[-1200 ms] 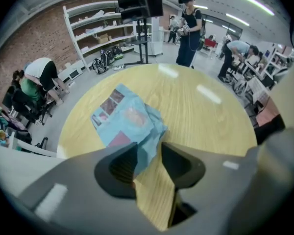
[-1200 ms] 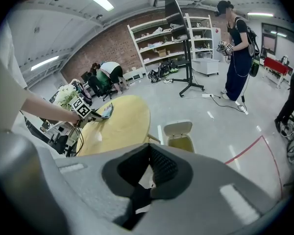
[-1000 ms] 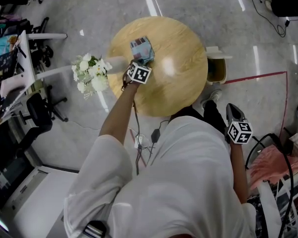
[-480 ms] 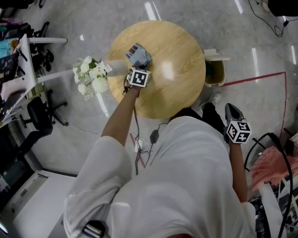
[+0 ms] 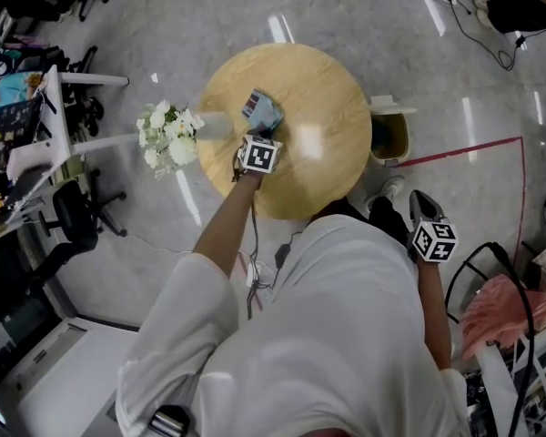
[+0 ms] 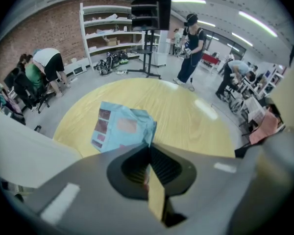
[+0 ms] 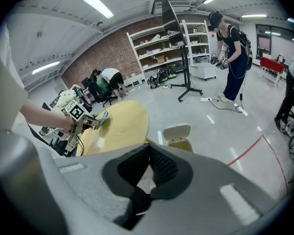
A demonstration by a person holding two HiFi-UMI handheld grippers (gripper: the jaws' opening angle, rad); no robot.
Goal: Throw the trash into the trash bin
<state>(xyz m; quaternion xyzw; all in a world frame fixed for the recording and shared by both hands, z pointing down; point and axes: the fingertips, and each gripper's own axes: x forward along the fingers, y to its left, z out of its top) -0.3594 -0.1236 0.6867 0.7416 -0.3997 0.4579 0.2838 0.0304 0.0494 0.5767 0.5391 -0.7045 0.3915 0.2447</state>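
Observation:
The trash is a light-blue snack packet [image 5: 260,110]. My left gripper [image 5: 260,127] is shut on its near corner and holds it a little above the round wooden table [image 5: 323,76]. In the left gripper view the packet [image 6: 121,126] sticks out past the closed jaws of the left gripper [image 6: 148,146]. The trash bin [image 5: 393,137] stands on the floor at the table's right edge, its lid swung up. My right gripper [image 5: 419,200] hangs beside my body, shut and empty. From the right gripper [image 7: 149,147] I see the bin [image 7: 180,141] and the packet [image 7: 102,116].
A bunch of white flowers [image 5: 168,137] stands at the table's left edge. A red tape line [image 5: 464,148] runs across the floor right of the bin. Office chairs [image 5: 73,212] and desks fill the left. A person [image 7: 231,58] stands farther back.
My left gripper has shut on the packet and lifted it off the table, drawing it slightly toward me. The right gripper has stayed where it was.

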